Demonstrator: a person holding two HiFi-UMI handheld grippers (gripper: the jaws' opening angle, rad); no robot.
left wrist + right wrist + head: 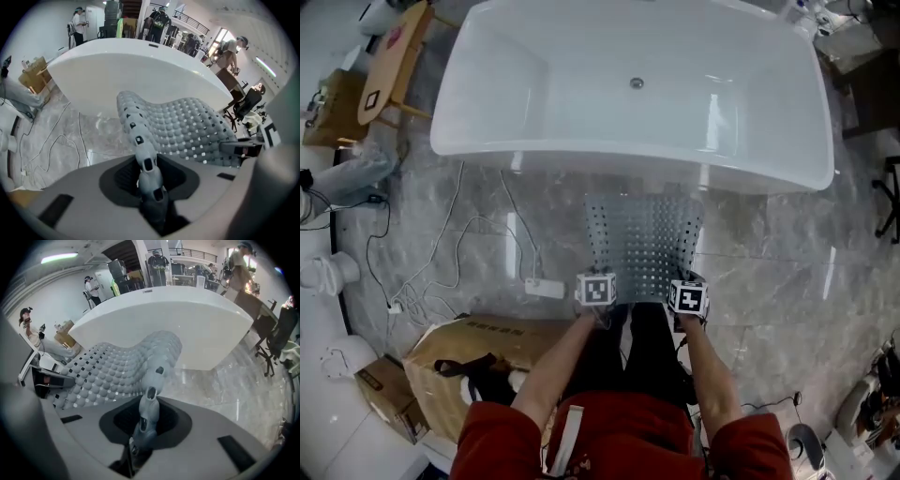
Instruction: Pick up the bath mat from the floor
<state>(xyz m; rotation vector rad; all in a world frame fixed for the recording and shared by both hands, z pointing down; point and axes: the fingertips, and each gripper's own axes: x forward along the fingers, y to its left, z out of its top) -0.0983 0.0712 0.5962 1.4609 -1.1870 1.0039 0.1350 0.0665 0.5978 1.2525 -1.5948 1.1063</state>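
Because the mat (645, 246) is wide and floppy, it is taken at two points. The left claw (149, 176) is pinched on its near left corner and the right claw (145, 420) on its near right corner. In each gripper view a fold of the grey studded sheet runs straight into the jaws, which are pressed against it with no gap.

Held this way, the near edge stays pulled fairly taut between the two hands, just in front of the person's legs. This probably keeps the sheet from doubling over on itself.

From that edge the mat humps and slopes away toward the tub (581, 159), hanging under its own weight. Its far edge lies close to the tub's base. I cannot tell whether it is clear of the marble floor (769, 253), so the pick-up looks well along but perhaps not complete. The holes and bumps should help the pads hold their grip.
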